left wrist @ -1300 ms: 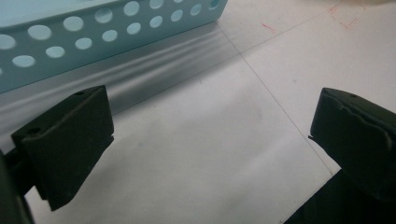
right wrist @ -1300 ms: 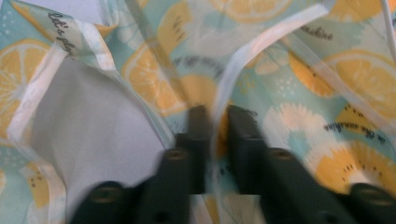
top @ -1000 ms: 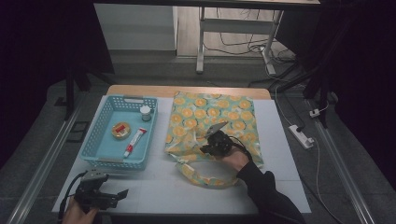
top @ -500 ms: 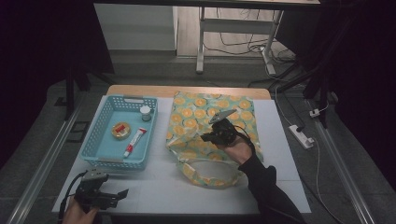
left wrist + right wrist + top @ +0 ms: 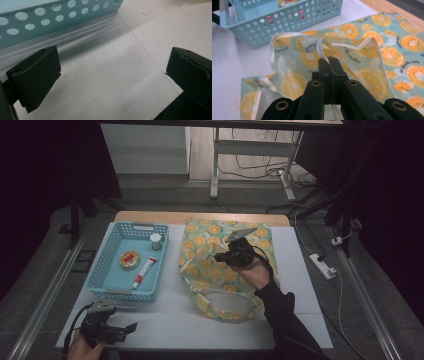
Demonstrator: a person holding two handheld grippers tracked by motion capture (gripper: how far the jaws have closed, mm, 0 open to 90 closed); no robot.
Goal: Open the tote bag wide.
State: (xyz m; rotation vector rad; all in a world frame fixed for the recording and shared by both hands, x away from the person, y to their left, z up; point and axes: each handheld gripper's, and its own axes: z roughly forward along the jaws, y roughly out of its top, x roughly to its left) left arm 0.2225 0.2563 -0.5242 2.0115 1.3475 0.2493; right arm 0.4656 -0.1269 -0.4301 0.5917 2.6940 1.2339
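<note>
- Dark room all round; grey floor [image 5: 45, 285] beyond the bench, a pale cabinet front [image 5: 145, 147] and a metal stand [image 5: 216, 165] with loose cables at the far side, a power strip [image 5: 322, 266] on the floor to the right.
- White bench [image 5: 170, 320] with a wooden far edge, red pen marks faint on it in the left tool's view.
- Orange-slice patterned bag [image 5: 210, 270] lying flat in the middle of the bench, just right of the basket; its near edge drawn up off the surface into an open loop of pale trim.
- Light blue perforated basket [image 5: 114, 292] at the left, holding a small white jar [image 5: 156, 241], a round yellow-and-red tin [image 5: 129, 259] and a red-and-white tube [image 5: 143, 272].
- Right tool [image 5: 328, 61] pressed together, pinching the bag's clear strap [image 5: 320, 48] where it loops from the trim.
- Left tool [image 5: 129, 329] spread wide with nothing between the pads, low over the bench's near left corner, beside the basket's near wall [image 5: 60, 17].
- Against a second ago: right tool now higher and farther back over the bag, more of the near edge pulled up with it; left tool in the same place; basket contents unmoved.
</note>
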